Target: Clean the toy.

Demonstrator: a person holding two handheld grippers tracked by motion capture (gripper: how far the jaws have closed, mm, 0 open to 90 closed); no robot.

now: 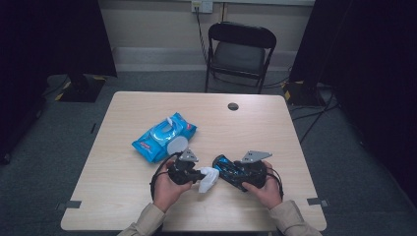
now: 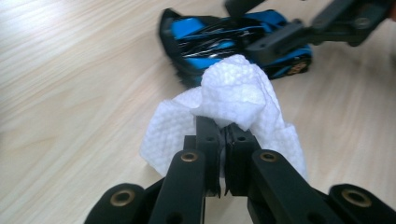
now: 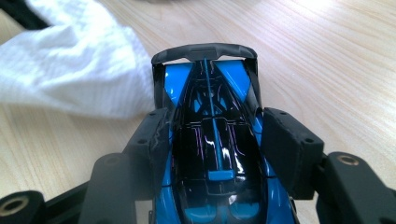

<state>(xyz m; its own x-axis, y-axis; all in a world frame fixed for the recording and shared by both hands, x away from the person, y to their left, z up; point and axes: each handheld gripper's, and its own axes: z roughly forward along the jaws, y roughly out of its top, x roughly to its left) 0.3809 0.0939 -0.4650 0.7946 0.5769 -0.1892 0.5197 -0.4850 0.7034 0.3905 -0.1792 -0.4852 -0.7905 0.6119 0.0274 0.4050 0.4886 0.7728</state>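
A blue and black toy car (image 1: 229, 170) (image 3: 214, 140) (image 2: 224, 42) lies near the table's front edge, my right gripper (image 1: 230, 173) (image 3: 215, 140) shut on its two sides. The car's rear wing (image 3: 204, 51) points away in the right gripper view. My left gripper (image 1: 200, 175) (image 2: 223, 133) is shut on a crumpled white wet wipe (image 1: 208, 179) (image 2: 233, 98) (image 3: 70, 74), held just left of the car's end. Whether the wipe touches the car I cannot tell.
A blue pack of wet wipes (image 1: 164, 136) with its round lid flipped open lies on the wooden table (image 1: 123, 172) behind my left hand. A dark cable hole (image 1: 233, 106) sits near the far edge. A black folding chair (image 1: 239, 54) stands beyond the table.
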